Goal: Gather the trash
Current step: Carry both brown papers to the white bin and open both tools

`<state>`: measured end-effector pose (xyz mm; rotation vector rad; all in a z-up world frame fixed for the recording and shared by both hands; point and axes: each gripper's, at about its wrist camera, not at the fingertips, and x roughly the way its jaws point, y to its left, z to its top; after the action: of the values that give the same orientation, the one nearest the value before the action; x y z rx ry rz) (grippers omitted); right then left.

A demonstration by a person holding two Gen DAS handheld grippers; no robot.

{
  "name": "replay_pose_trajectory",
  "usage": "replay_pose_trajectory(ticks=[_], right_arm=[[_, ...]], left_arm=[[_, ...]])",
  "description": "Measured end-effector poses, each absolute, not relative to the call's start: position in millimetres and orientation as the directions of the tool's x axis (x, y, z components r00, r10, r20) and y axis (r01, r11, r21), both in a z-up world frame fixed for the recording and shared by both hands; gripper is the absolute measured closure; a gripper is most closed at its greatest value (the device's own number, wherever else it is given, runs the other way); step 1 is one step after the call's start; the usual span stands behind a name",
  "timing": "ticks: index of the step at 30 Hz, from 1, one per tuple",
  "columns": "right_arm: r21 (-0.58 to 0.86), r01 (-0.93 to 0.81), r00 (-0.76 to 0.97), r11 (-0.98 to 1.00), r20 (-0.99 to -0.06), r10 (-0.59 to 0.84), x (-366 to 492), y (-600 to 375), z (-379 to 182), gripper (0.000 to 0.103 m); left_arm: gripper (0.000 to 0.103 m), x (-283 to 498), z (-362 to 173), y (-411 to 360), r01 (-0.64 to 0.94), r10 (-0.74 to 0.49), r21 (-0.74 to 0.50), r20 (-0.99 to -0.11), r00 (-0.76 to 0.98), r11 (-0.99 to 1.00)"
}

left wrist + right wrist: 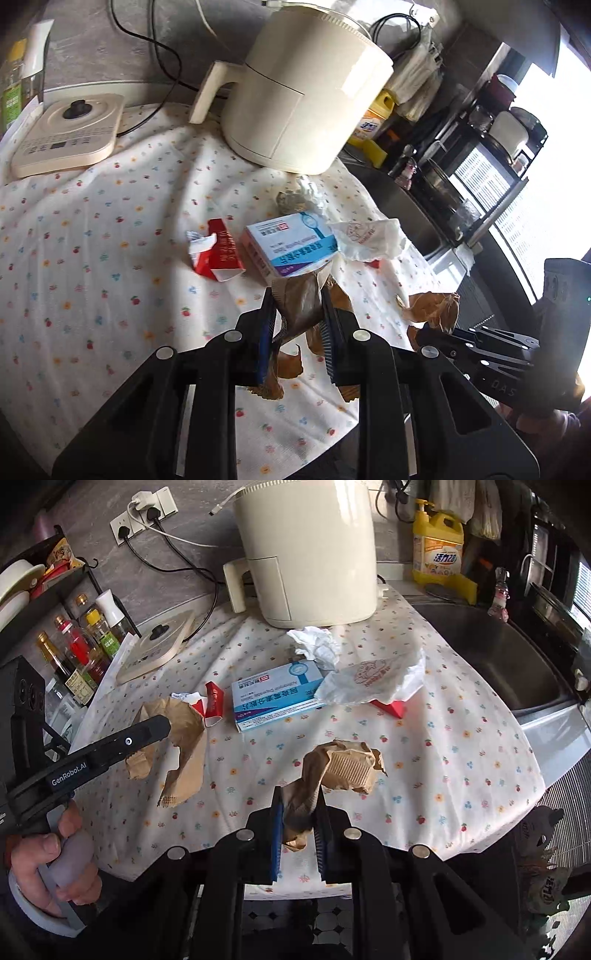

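My left gripper (297, 295) is shut on a crumpled brown paper piece (301, 308), held above the flowered tablecloth (110, 229); the same gripper (162, 725) and paper (184, 746) show at left in the right wrist view. My right gripper (298, 797) is shut on another brown paper scrap (341, 766), also seen in the left wrist view (432, 308). On the cloth lie a blue medicine box (275, 696), a torn red carton (212, 701), a white crumpled tissue (316, 644) and a white printed wrapper (373, 681).
A cream air fryer (310, 550) stands at the back of the table, a cream appliance base (157, 648) to its left. A steel sink (491, 653) lies right, with a yellow detergent bottle (437, 550). Sauce bottles (79, 653) stand left.
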<state>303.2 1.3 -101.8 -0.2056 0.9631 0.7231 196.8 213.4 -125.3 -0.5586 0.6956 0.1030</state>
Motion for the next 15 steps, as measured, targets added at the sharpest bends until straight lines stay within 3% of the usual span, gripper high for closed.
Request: replay_pose_trajectory(ticks=[15], right_arm=[[0.168,-0.324,0.498,0.931,-0.806,0.319,306.2,-170.4,-105.1,0.087]], left_arm=[[0.080,266.4,-120.2,62.4,0.071,-0.361,-0.432,-0.640,0.679,0.899]])
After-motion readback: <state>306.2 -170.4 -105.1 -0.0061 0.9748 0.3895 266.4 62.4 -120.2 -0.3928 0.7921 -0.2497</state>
